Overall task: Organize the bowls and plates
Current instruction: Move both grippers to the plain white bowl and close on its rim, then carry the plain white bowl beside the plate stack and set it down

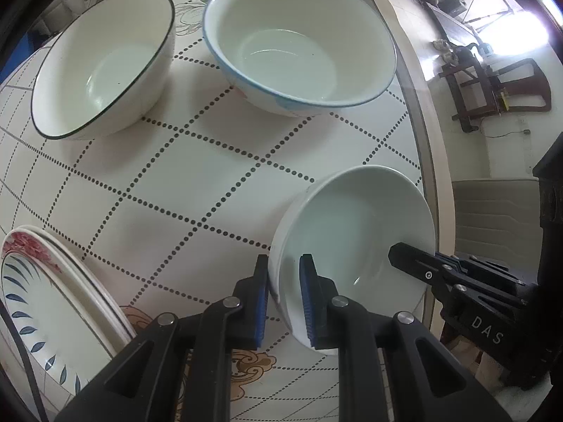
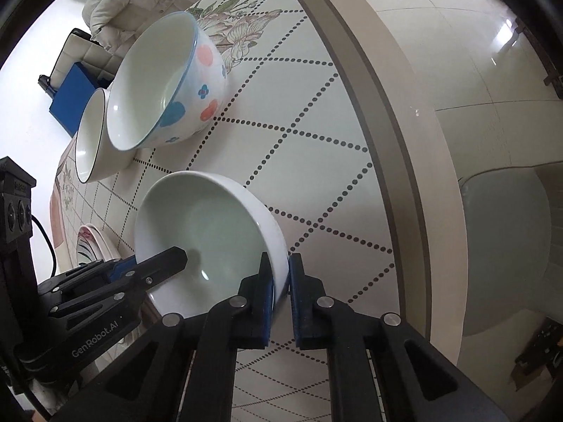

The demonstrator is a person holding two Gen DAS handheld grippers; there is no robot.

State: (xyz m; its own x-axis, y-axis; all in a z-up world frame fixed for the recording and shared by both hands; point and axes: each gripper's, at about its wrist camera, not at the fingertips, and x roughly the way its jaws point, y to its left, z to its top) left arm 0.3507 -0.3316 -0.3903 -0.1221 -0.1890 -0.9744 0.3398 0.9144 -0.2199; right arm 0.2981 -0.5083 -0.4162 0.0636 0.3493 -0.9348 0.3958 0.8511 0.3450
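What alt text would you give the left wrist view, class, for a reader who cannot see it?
The left claw is shut on the near rim of a plain white bowl, while the right claw grips its opposite rim. Beyond, on the dotted-grid tablecloth, stand a dark-rimmed bowl and a blue-rimmed bowl; stacked patterned plates lie lower left.

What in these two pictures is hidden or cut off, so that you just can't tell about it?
- Stack of plates, left wrist view: cut off by the picture's edge and the left tool; their number is unclear.
- Dark-rimmed bowl, right wrist view: largely hidden behind the spotted bowl.
- White bowl: its underside shows in neither view, so whether it is lifted off the table is unclear.
- Right tool: the hand holding it is out of frame.
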